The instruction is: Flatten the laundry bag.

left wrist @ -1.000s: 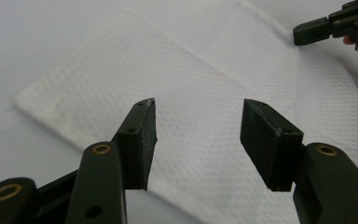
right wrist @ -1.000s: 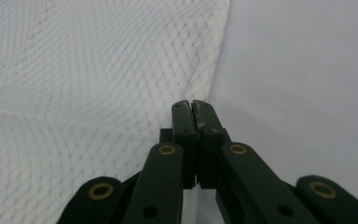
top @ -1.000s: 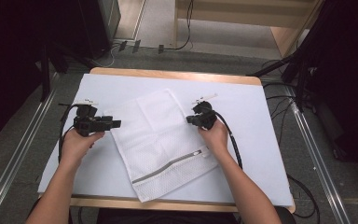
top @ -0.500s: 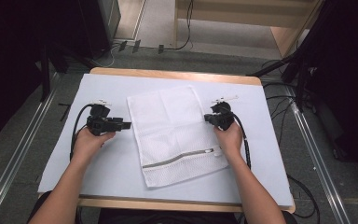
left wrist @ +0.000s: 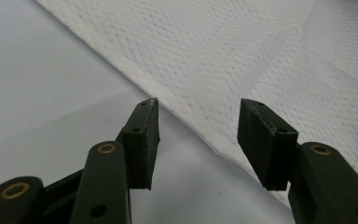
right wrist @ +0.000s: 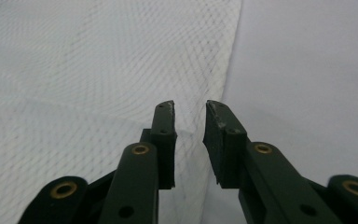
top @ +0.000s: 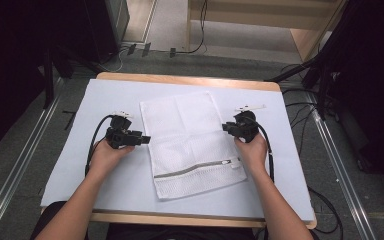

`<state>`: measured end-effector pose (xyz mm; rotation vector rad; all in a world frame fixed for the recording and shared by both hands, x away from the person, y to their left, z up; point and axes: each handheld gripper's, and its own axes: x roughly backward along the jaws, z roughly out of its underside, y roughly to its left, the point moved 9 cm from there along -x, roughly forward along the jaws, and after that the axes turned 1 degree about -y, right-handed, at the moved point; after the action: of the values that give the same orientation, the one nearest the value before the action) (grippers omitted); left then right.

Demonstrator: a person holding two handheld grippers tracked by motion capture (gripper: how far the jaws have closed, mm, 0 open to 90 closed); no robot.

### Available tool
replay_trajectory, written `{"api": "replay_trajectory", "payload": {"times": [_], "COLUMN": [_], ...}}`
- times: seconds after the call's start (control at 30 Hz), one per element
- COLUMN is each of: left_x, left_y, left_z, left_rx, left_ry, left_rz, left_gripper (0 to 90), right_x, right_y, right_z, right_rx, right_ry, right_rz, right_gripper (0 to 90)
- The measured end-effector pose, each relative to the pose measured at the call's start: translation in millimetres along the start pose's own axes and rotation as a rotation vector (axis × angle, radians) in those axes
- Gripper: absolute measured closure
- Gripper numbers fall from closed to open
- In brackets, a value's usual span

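A white mesh bag [top: 190,135] with a grey zipper [top: 197,169] near its front end lies flat in the middle of the table. My left gripper [top: 145,139] is at the bag's left edge. Its jaws [left wrist: 198,105] are open and the hem of the bag [left wrist: 261,56] runs slantwise under the gap. My right gripper [top: 226,127] is at the bag's right edge. Its jaws [right wrist: 190,109] have just been opening and stand a little apart, with the mesh [right wrist: 74,70] lying under and between them, unpressed.
A pale sheet [top: 105,100] covers the wooden table [top: 180,79]. Metal rails [top: 20,165] run along the floor on both sides. Cables [top: 300,107] lie on the floor to the right, and dark equipment [top: 360,75] stands there.
The bag has slid to the right and turned straighter, with the right gripper at its right edge. The left gripper has moved right, up to the bag's left edge.
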<state>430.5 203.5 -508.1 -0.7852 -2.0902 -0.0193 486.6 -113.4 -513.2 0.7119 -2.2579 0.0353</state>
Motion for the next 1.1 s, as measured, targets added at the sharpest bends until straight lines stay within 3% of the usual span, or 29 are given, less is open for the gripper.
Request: {"api": "replay_trajectory", "payload": {"times": [0.07,0.17,0.23,0.37,0.6,0.67,0.73,0.93,1.1], "left_x": [-2.5,-7.1,-12.1,-13.8,-14.2,-15.8,-17.5,-18.5,-13.7], "left_y": [-0.8,-4.4,-8.2,-8.7,-4.6,-7.3,-10.0,-9.8,-1.8], "left_z": [1.8,4.8,10.0,10.1,10.7,10.8,9.9,8.2,3.1], "left_rx": [-0.007,-0.008,-0.018,-0.042,-0.028,-0.012,-0.024,0.002,0.038], "left_ry": [0.008,0.026,0.054,0.037,0.016,0.020,0.017,0.028,0.018], "left_rz": [-0.015,-0.015,-0.007,-0.051,-0.096,-0.059,-0.061,-0.033,-0.032], "left_gripper": [49.4,50.6,56.6,62.6,78.8,86.6,89.8,90.0,90.0], "right_x": [7.8,14.9,19.7,26.2,29.4,27.8,26.8,25.4,26.6], "right_y": [3.9,6.0,6.7,5.1,-3.3,-3.6,-2.2,1.1,0.8], "right_z": [3.4,11.1,18.4,28.2,39.0,38.9,38.9,40.5,40.8], "right_rx": [0.029,0.033,0.036,0.056,0.020,0.016,0.020,0.021,0.014], "right_ry": [-0.014,-0.007,-0.002,0.010,0.026,0.024,0.024,0.036,0.038], "right_rz": [-0.009,-0.019,-0.031,-0.026,-0.027,-0.029,-0.033,-0.041,-0.044], "right_gripper": [73.1,71.7,71.1,70.2,69.8,69.8,69.8,70.0,72.1]}}
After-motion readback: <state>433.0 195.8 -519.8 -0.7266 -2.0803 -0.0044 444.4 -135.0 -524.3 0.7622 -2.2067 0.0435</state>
